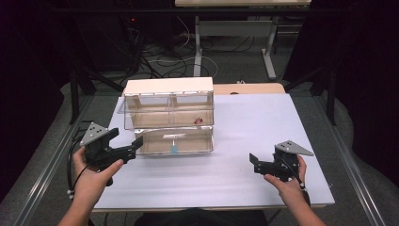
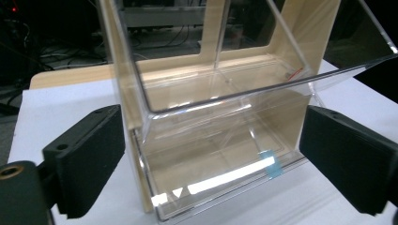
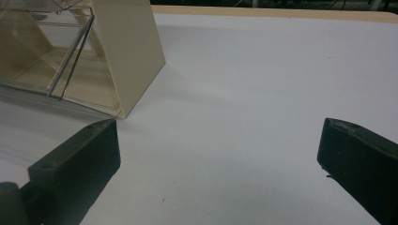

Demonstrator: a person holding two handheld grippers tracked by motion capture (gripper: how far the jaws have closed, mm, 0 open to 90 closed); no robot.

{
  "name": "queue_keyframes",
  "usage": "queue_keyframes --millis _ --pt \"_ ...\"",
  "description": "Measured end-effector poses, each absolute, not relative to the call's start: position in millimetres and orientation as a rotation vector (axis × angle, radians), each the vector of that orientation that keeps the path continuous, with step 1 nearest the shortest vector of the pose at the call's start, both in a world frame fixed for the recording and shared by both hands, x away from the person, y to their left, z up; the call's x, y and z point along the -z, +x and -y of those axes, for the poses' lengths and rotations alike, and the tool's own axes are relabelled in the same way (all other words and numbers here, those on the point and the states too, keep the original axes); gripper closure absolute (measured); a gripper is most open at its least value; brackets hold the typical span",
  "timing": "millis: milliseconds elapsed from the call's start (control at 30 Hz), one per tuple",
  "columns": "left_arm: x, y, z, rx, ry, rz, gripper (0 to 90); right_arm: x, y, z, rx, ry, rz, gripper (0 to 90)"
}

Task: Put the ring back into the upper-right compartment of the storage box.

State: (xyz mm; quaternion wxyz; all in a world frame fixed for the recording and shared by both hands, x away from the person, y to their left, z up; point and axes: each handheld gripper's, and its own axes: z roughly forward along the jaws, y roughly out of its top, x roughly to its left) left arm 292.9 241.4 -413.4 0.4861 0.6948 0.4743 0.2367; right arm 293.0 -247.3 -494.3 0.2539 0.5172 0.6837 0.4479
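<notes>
The clear bin rack (image 1: pixel 168 120) stood near the table's (image 1: pixel 244 179) far left corner. The left gripper (image 1: pixel 134 146), jaws spread wide and empty, faced its lower bin's left end; the right gripper (image 1: pixel 254 162) gaped empty, well apart.

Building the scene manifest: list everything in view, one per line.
organiser: 1, cream frame, back left of table.
upper bin: 1, clear, tilted open, in organiser.
red item: 1, red, in upper bin, right side.
lower bin: 1, clear, blue tab on front.
table: 1, white top.
left hand-held gripper: 1, black, open, at lower bin's left end.
right hand-held gripper: 1, black, open, front right.
</notes>
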Motion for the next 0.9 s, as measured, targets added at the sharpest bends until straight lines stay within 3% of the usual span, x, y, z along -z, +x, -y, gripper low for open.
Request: queue_keyframes --millis 167,900 --pt "425 294 -251 -0.583 1.691 -1.162 0.6 494 293 247 -1.217 1.405 -1.858 0.0" --pt "486 295 -271 -0.575 1.723 -1.193 0.7 495 293 247 -1.215 1.408 -1.858 0.0"
